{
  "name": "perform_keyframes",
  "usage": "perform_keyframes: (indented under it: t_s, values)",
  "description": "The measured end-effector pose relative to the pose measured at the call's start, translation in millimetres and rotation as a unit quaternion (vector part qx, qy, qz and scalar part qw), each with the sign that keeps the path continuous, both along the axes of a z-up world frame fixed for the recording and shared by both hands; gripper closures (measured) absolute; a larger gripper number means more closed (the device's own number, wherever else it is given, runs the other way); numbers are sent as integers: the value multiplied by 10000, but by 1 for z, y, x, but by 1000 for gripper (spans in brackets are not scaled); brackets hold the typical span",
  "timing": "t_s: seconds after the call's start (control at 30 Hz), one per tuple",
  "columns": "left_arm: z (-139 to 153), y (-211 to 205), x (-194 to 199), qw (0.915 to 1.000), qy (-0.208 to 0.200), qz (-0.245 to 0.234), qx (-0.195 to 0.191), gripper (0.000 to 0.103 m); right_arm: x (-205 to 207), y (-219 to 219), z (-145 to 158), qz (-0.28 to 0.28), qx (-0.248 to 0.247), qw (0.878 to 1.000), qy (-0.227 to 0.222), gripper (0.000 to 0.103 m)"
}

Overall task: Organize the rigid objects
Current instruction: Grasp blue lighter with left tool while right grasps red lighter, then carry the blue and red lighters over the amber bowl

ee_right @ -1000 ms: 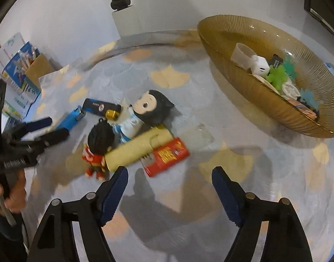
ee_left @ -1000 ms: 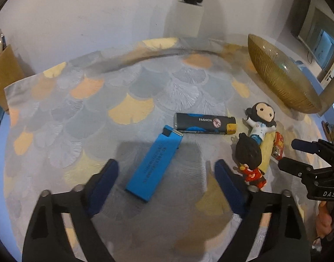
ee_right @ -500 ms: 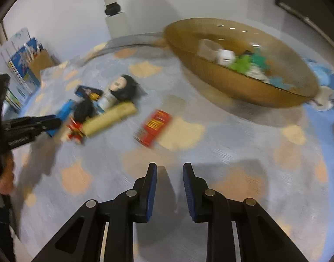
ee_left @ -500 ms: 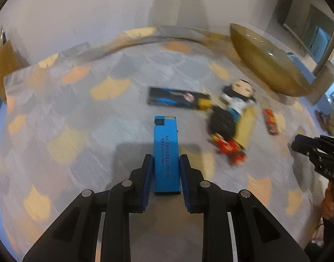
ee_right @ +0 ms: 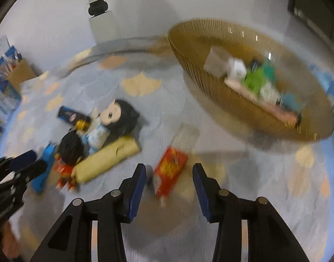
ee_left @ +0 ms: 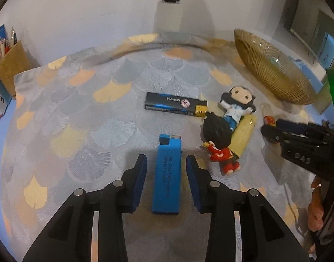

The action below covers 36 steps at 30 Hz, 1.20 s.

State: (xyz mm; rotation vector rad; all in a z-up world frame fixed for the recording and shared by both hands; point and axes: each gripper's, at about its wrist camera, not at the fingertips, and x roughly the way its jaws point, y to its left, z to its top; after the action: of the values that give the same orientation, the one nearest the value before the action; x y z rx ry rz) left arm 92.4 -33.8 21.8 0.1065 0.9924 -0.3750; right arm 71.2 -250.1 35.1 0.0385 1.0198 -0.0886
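A pick-up is being prepared on both sides. The flat blue rectangular lighter (ee_left: 168, 174), well short of the ribbed amber glass bowl (ee_left: 274, 74), lies between the opening jaws of the left gripper (ee_left: 166, 173), untouched. The small red printed box (ee_right: 170, 168), nearer the bowl, is straddled by the opening right gripper (ee_right: 168, 184). Closing, then carrying to the bowl, seems required.

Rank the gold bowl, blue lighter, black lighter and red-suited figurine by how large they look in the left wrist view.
Largest to smallest as they look:
1. gold bowl
2. blue lighter, though it lies nearest the camera, which inflates it
3. black lighter
4. red-suited figurine, close to the black lighter in apparent size, so that order is unsure
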Motion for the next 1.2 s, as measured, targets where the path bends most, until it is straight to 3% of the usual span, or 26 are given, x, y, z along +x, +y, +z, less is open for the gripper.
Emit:
perform_keyframes:
  t_s: [0.07,0.13,0.3,0.37,0.5,0.63,0.7,0.73,0.8,0.9,0.93,0.97,1.03,1.1,1.2]
  values:
    - [-2,-1,-4,9999,-72,31,81,82,1,11,0,144,-298,9994,-122,74]
    - [-2,-1,-12,10000,-57,-15,54,82,-4,18,2,494,-339,9982,-98,79]
    - [5,10,-55,9999,-77,-117,-4,82,-56,16,4,1657,-150,9860,-80,80]
    - [6,14,-72,9999,11,-91,-120,82,-88,2,5,2036,214,9788,33,80]
    - [2,22,-99,9990,112,270,-349,82,-123,-31,10,2016,501,9780,182,80]
    - [-2,21,-119,9970,202,412,-617,82,-135,-42,11,1718,459,9837,272,76]
    - [-2,18,-126,9973,176,444,-559,82,-133,-39,7,1690,359,9844,322,69]
    - [-2,18,-127,9972,179,449,-568,82,-131,-35,5,1687,330,9845,336,59]
    - [-2,17,-131,9969,202,458,-613,82,-126,-21,3,1633,174,9860,275,56]
    - [1,18,-136,9969,158,470,-604,82,-121,-8,2,1508,-77,9885,109,59]
    - [3,19,-138,9969,119,472,-617,82,-120,-4,2,1497,-90,9887,70,73]
    - [5,19,-139,9969,89,464,-634,82,-121,1,3,1585,-90,9873,63,80]
    - [10,19,-140,9968,8,451,-653,82,-125,13,3,1855,184,9824,78,80]
    - [15,18,-140,9969,-66,431,-649,82,-135,25,4,2039,148,9789,-15,80]
    - [27,10,-137,9973,-211,345,-611,82,-139,23,17,2071,537,9767,-167,81]
